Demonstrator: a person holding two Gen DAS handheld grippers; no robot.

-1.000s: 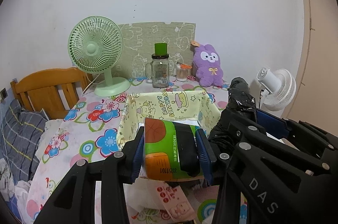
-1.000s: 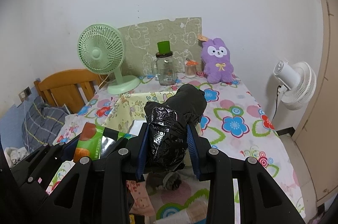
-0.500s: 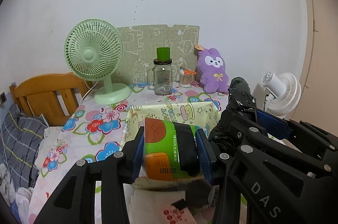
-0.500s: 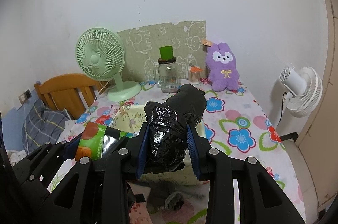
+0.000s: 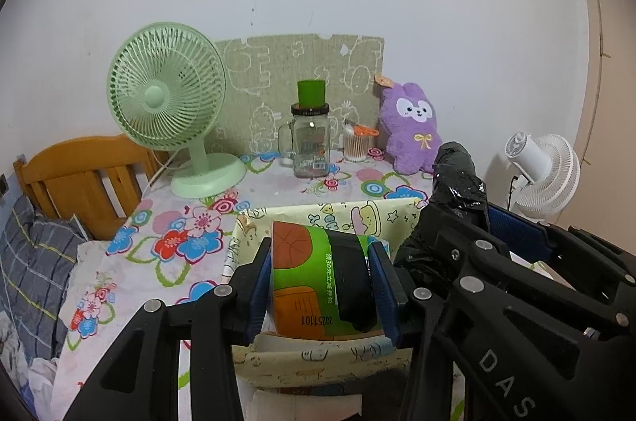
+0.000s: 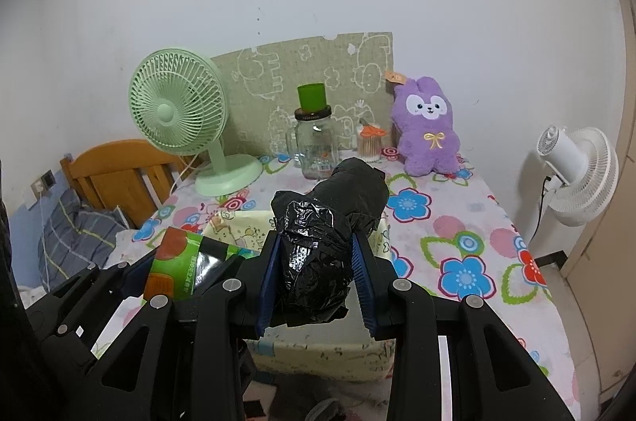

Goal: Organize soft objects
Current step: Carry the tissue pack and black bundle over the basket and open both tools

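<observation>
Flower-printed cloth covers the table (image 6: 457, 234) against a white wall. Above its near end, the soft green-and-orange plastic-wrapped pack (image 5: 318, 282) sits squarely between the blue pads of the left gripper (image 5: 322, 288), which are clamped on its two sides. Just to its right, the crumpled black plastic bag bundle (image 6: 318, 262) is squeezed in the right gripper (image 6: 316, 282), its bulk jutting forward past the fingertips. Both bundles hang over the pale yellow cartoon-printed fabric bin (image 5: 318, 218), which stands open directly beneath them. Farther back stand a mint-green desk fan (image 5: 167, 103), a glass jar with a green cup on top (image 5: 312, 138) and a purple plush rabbit (image 6: 427, 130).
</observation>
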